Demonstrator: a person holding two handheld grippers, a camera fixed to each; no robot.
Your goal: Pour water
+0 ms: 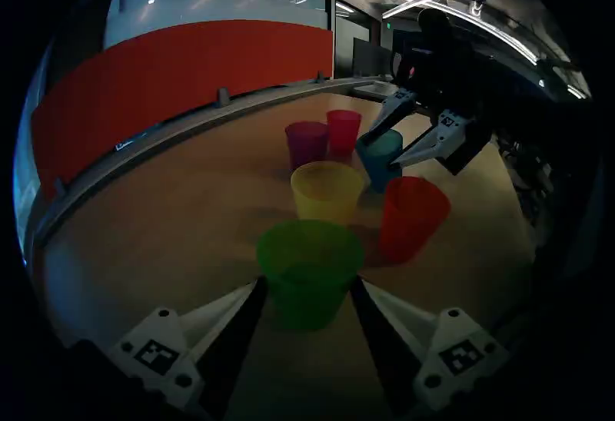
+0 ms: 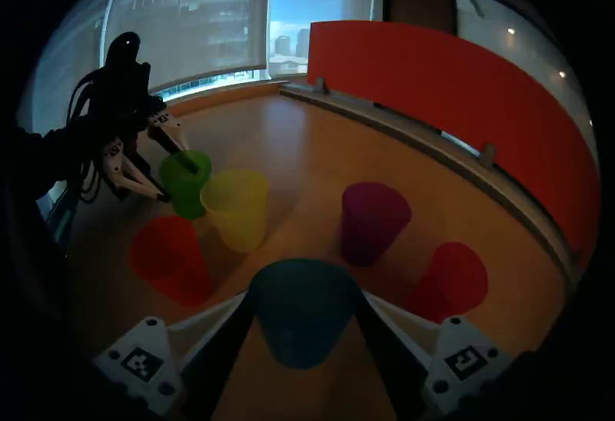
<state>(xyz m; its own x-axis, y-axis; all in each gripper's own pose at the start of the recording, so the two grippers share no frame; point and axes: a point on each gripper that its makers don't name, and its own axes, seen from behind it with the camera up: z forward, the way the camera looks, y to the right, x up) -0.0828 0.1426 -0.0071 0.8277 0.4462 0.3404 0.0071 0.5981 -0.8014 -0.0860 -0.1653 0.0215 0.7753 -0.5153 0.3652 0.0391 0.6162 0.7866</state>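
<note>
- Tabletop of light wood carries everything, and six plastic cups stand in a loose cluster near its middle.
- Red partition runs along the far edge of the table behind a low rail.
- Window with a half-drawn blind shows city buildings and sky beyond the table's end.
- Left gripper has its two fingers closed against opposite sides of the green cup, one pressing on each side. The right gripper view shows the same hold from across the table.
- Right gripper clamps the blue cup the same way, with a finger pressed on each flank. In the left gripper view it reaches in from the far right with the blue cup between its tips.
- The green cup is upright at the near end of the cluster in the left gripper view. Whether it rests on the wood or is lifted, I cannot tell.
- The blue cup is upright at the opposite end of the cluster, and its contents are too dark to make out.
- Yellow cup stands just beyond the green one, between the two held cups.
- Red cup stands just right of the yellow cup in the left gripper view, near the blue cup.
- Purple cup and pink-red cup stand side by side farthest from the left gripper, close to the blue cup.
</note>
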